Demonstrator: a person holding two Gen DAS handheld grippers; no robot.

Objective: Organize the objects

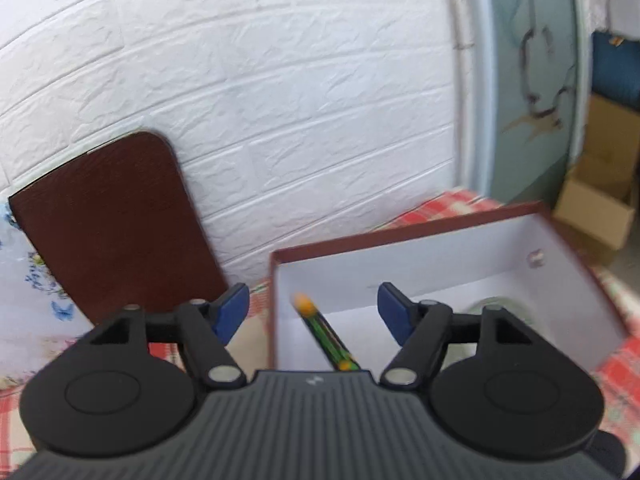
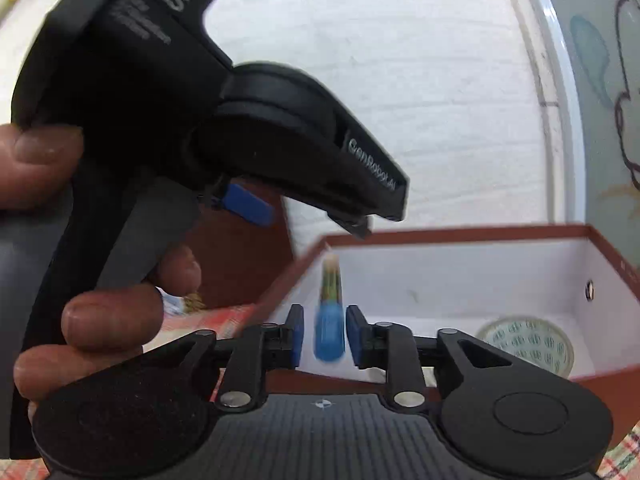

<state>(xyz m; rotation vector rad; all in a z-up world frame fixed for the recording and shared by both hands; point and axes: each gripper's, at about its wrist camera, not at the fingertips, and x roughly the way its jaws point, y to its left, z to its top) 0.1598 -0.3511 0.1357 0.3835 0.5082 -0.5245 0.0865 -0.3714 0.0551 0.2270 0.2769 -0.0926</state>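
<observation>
Left: a brown board [image 1: 116, 228] leans against the white brick-pattern wall [image 1: 280, 100]. Centre: the left gripper [image 1: 312, 312], jaws spread wide and holding nothing, hovers above the near-left corner of the open box [image 1: 400, 236]. Between the pads of the right gripper [image 2: 323, 336] stands a blue-capped pen [image 2: 330, 332], narrow gaps visible on either side; whether it is pinched cannot be told. Its long axis runs forward along the fingers, tip toward the box's far wall, so the right hand is nearer. Right: a patterned round lid [image 2: 530, 346] lies on the box floor.
</observation>
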